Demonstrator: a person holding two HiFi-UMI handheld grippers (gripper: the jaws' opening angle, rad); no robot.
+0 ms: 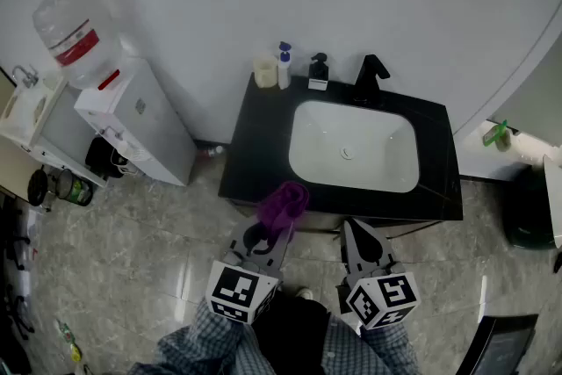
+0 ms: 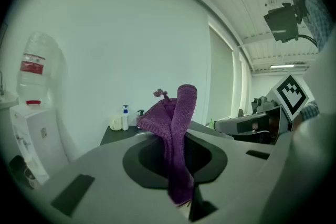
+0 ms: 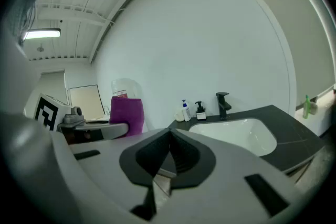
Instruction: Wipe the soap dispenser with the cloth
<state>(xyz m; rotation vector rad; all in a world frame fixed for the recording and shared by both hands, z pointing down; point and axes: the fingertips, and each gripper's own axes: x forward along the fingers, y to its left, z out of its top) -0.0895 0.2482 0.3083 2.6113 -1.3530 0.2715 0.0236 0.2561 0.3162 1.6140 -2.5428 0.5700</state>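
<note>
Two grippers hang side by side in front of the basin [image 1: 378, 167], short of the black counter's [image 1: 250, 162] near edge. The left gripper [image 1: 269, 234] has its jaws clamped on the one purple cloth [image 1: 283, 201], which stands up out of them in a folded bunch over the counter's front left edge. In its own view the cloth [image 2: 177, 134] runs down between the jaws and fills the gap. The right gripper [image 1: 356, 228] has its jaws pressed together with nothing between them, as its own view shows [image 3: 167, 136]. The single white basin is sunk in the counter and shows only its drain. Behind it stands one black tap [image 1: 371, 76]. Left of the tap, at the basin's back left corner, three small containers stand in a row against the wall: a black dispenser [image 1: 319, 71] nearest the tap, then a white pump bottle [image 1: 284, 66] with a blue head, then a cream cup [image 1: 264, 71]. What the cup holds cannot be made out. The dispenser is well apart from the cloth. Far left of the basin a white water cooler [image 1: 140, 123] carries one clear jug [image 1: 83, 31] with a red label.
</note>
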